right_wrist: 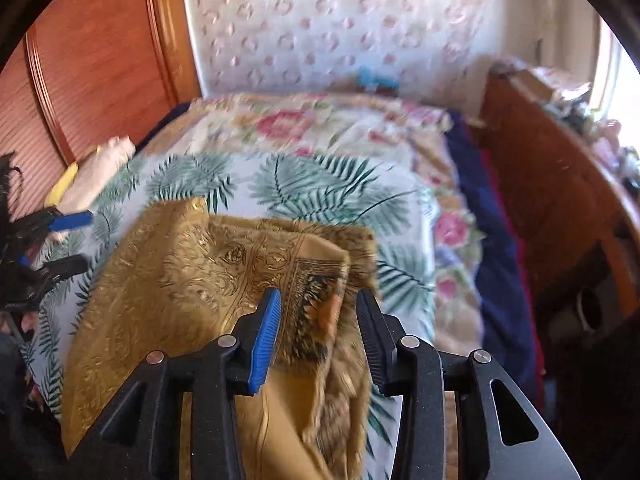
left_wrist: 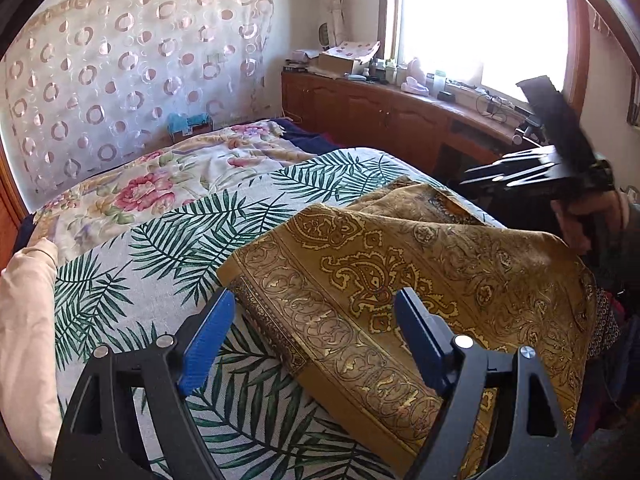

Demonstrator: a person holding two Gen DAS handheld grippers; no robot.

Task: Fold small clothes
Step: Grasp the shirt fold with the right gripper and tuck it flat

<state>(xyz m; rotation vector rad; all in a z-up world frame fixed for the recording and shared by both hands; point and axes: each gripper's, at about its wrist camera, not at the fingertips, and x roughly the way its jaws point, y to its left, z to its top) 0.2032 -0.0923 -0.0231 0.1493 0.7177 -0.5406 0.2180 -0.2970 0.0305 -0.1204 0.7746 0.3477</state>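
Across the lower right of the left wrist frame, a mustard-gold paisley cloth lies in loose folds on a palm-leaf sheet. The left gripper fills the bottom of that frame with its 2 blue-padded fingers spread wide, one over the sheet and one over the cloth, holding nothing. At the right edge of the frame the right gripper appears as a black shape above the cloth, with a hand on its grip; its jaw state cannot be read there.

Seen from the right wrist camera, the cloth sits in the lower centre, one gold flap flat at the left and a bunched, blurred part hanging between the right gripper fingers. Those fingers stand apart, and I cannot tell whether either touches the fabric. The left gripper shows at the left edge, parted, beside the cloth.

A floral quilt covers the bed beyond the sheet. A circle-patterned curtain hangs at upper left, a wooden cabinet with clutter runs under the bright window, and a cream pillow lies at the left edge.
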